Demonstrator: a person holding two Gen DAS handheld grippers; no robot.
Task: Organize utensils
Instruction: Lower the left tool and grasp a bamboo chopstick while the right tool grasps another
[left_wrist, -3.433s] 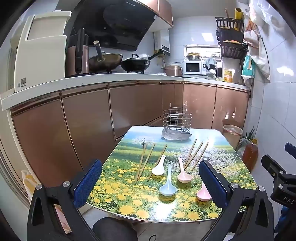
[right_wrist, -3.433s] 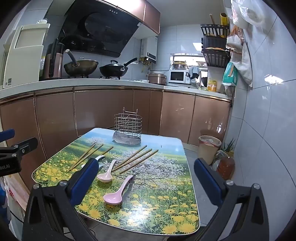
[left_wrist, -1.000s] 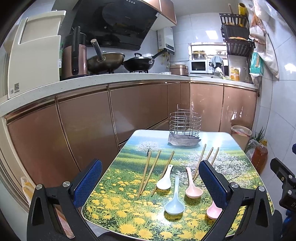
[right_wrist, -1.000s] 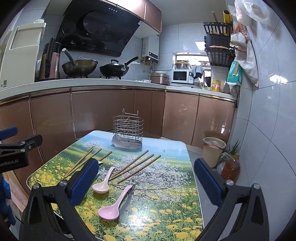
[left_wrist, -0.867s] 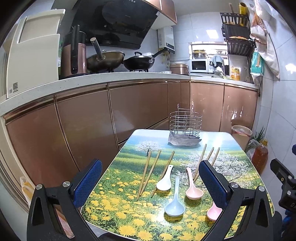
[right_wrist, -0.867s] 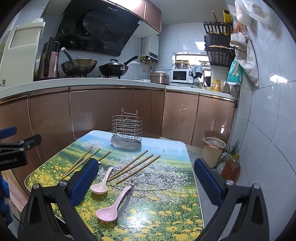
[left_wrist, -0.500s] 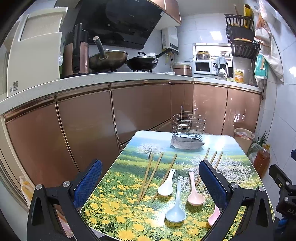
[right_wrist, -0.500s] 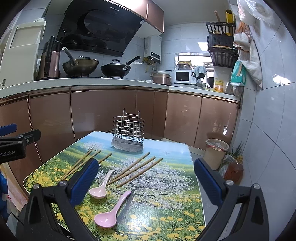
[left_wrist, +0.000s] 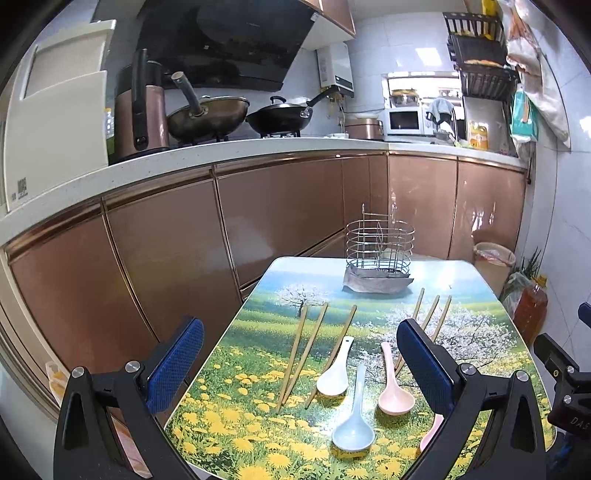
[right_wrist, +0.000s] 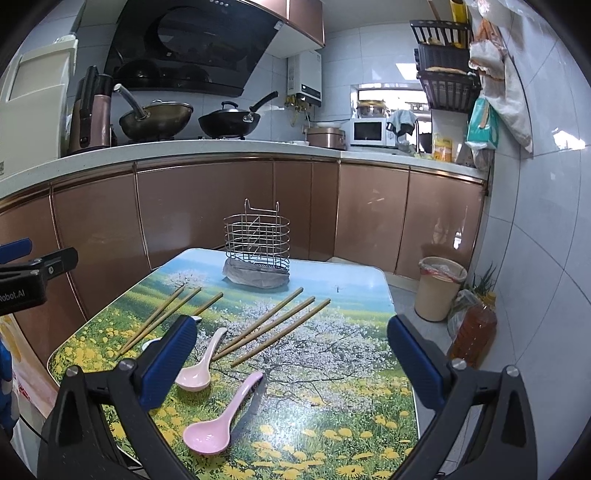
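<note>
**Operator:** Status of both tools?

**Technician:** Left hand-held gripper (left_wrist: 299, 363) is spread wide and carries nothing. Right hand-held gripper (right_wrist: 291, 363) is likewise wide and empty. Both hang short of the near edge of the table (right_wrist: 354, 417).

**Operator:** Location of the utensils?

**Technician:** All lie flat on the table. Left group of chopsticks (left_wrist: 303, 354) and right group of chopsticks (right_wrist: 271, 326) run lengthwise away from the tools toward the wire holder (right_wrist: 256, 242), which stands upright at the far end. White spoon (left_wrist: 334, 373), blue spoon (left_wrist: 354, 424) and pale pink spoon (left_wrist: 393, 387) sit bowl-end nearest the tools. Pink spoon (right_wrist: 219, 421) lies closest to the right tool, handle pointing up and to the right.

**Operator:** Recommended approach?

**Technician:** Probably the right tool takes the pink spoon: it is nearest and lies apart from the other pieces. The jaws should straddle the handle crosswise. Open room exists on the right half of the table; the near edge is close, so avoid dragging pieces backward.
</note>
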